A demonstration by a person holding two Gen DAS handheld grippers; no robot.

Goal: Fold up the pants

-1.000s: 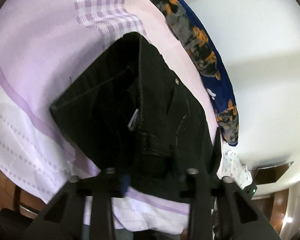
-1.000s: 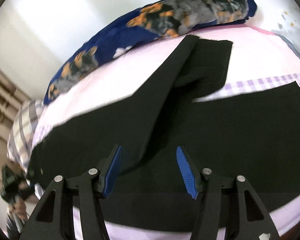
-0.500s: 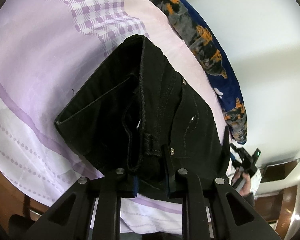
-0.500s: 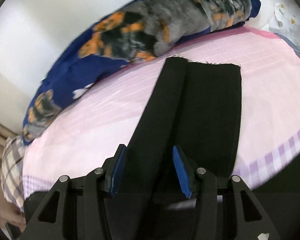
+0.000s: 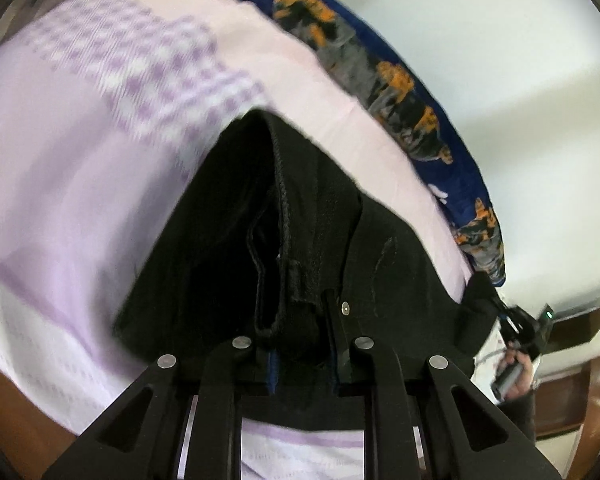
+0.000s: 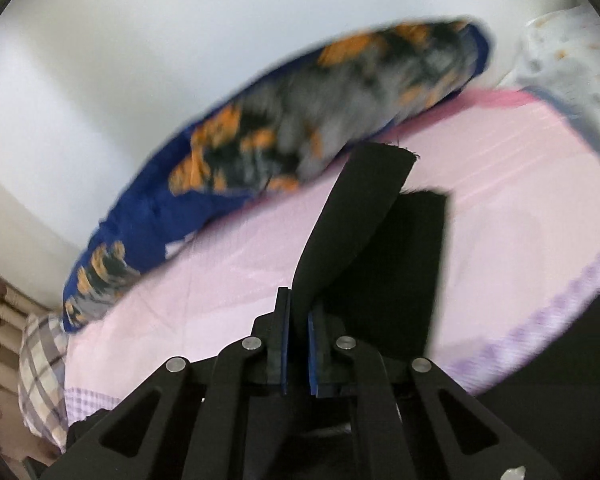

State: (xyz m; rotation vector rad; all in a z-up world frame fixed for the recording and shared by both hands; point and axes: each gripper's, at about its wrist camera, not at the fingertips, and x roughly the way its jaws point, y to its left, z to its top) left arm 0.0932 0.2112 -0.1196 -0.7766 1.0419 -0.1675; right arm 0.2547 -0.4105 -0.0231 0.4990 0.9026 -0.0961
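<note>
Both claws are gripping the black pants (image 5: 332, 236) on the bed (image 5: 72, 184) right now. The left claw (image 5: 302, 364) is pinching down narrow on a bunch of the waistband, near the rivet and belt loop, with the seat of the garment spreading away in front of it over the lilac sheet. The right claw (image 6: 298, 354) is squeezing almost fully closed on the edge of a pant leg (image 6: 352, 216), and that leg is rising off the pink sheet while the second leg (image 6: 412, 264) is lying flat just beside it, to the right.

Here is what matters: the garment's long axis is running from the left claw's waistband straight across to the right claw's legs, and each leg is stretching away from the right claw toward the patterned blue pillow (image 6: 284, 140) at the wall. By my read, the right claw is nearer the hems, so it is the one carrying the fold, and the lifted leg needs to be landing square on its partner.
</note>
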